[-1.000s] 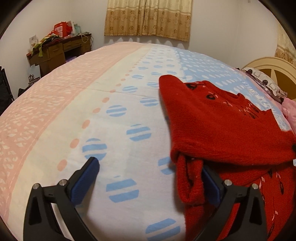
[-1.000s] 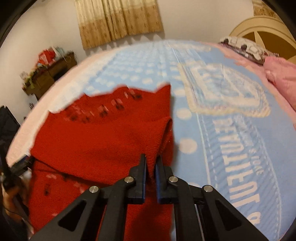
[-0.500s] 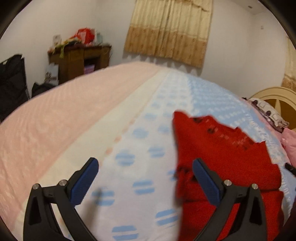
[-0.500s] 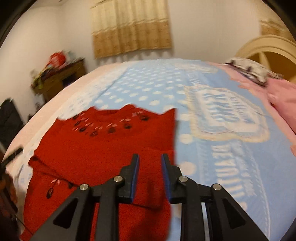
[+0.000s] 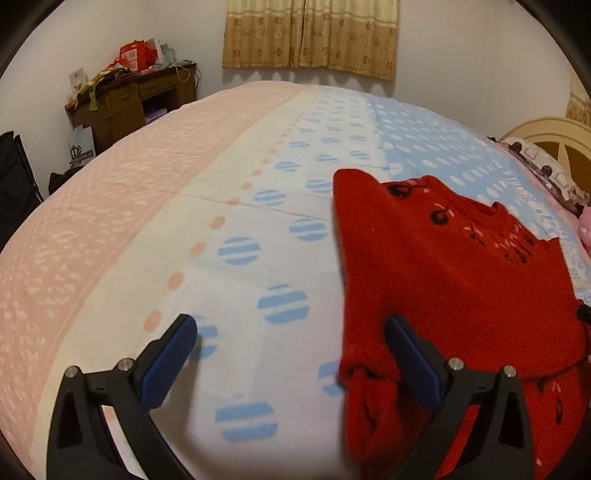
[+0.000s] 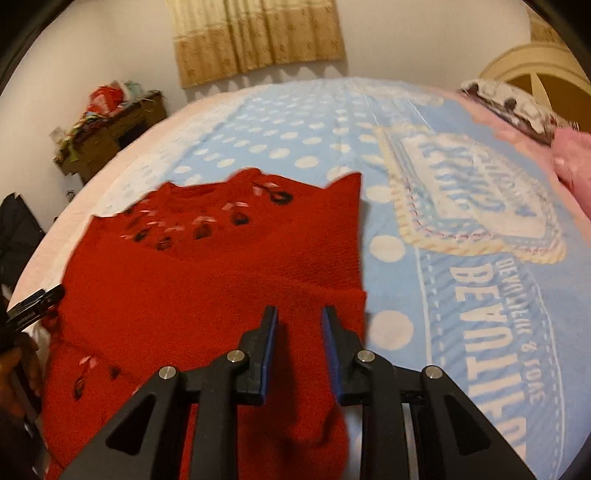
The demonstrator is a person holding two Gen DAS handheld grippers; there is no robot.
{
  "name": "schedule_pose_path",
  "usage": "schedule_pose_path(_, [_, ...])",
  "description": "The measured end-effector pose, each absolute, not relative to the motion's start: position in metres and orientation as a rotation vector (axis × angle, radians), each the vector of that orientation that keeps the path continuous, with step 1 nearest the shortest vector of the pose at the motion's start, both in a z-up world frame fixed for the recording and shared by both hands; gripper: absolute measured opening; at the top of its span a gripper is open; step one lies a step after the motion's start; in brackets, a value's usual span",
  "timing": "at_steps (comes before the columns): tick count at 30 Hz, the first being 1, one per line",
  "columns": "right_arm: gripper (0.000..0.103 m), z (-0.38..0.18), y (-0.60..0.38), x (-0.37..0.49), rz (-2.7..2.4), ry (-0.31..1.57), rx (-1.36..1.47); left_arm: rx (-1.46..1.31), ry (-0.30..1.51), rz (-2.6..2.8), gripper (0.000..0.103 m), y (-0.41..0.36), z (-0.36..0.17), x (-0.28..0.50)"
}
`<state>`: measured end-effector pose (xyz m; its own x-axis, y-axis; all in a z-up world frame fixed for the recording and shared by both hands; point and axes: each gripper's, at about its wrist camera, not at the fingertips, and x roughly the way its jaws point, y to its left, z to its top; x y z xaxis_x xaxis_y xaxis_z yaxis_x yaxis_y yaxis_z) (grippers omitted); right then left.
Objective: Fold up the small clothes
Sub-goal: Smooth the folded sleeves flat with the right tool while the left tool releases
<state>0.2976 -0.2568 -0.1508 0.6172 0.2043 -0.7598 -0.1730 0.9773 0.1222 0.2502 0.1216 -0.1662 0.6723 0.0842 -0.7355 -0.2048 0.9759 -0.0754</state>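
Bedroom, wide bed (image 5: 155, 206) under a pink, cream and blue dotted blanket

Red knit sweater (image 6: 207, 280) spread flat on the blue part, sleeves folded in over the body, collar toward the curtain (image 5: 310, 33)

Probably soft, light, fuzzy and stretchy: no slipping, but sagging and bunching likely; best pinched through both layers at a folded edge or hem corner, never mid-panel

Left gripper (image 5: 291, 354) spread wide and empty, one finger at the folded sleeve edge

Right gripper (image 6: 299, 339) parted, holding nothing, hovering over the folded sleeve

Cluttered desk (image 5: 133, 99) by the far wall
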Motion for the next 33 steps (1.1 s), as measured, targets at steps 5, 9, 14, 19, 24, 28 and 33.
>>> schedule_pose_path(5, [0.025,-0.167,-0.242,0.276,0.253,0.925,-0.037,-0.127,0.817,0.148,0.103,0.111,-0.168,0.236])
schedule_pose_path(9, [0.025,-0.163,-0.243,0.266,0.227,0.912,-0.064,-0.116,0.819,0.144,0.103,0.107,-0.167,0.235])
schedule_pose_path(14, [0.025,-0.169,-0.245,0.266,0.227,0.937,-0.062,-0.096,0.837,0.113,0.103,0.102,-0.172,0.233])
schedule_pose_path(19, [0.025,-0.169,-0.241,0.261,0.201,0.925,-0.080,-0.089,0.848,0.101,0.103,0.099,-0.172,0.230])
schedule_pose_path(24, [0.035,-0.167,-0.241,0.251,0.206,0.921,-0.066,-0.063,0.848,0.086,0.103,0.093,-0.172,0.218])
schedule_pose_path(28, [0.035,-0.165,-0.240,0.243,0.203,0.920,-0.079,-0.075,0.854,0.080,0.103,0.093,-0.173,0.215])
schedule_pose_path(33, [0.037,-0.163,-0.243,0.237,0.204,0.920,-0.055,-0.080,0.857,0.080,0.103,0.092,-0.173,0.212])
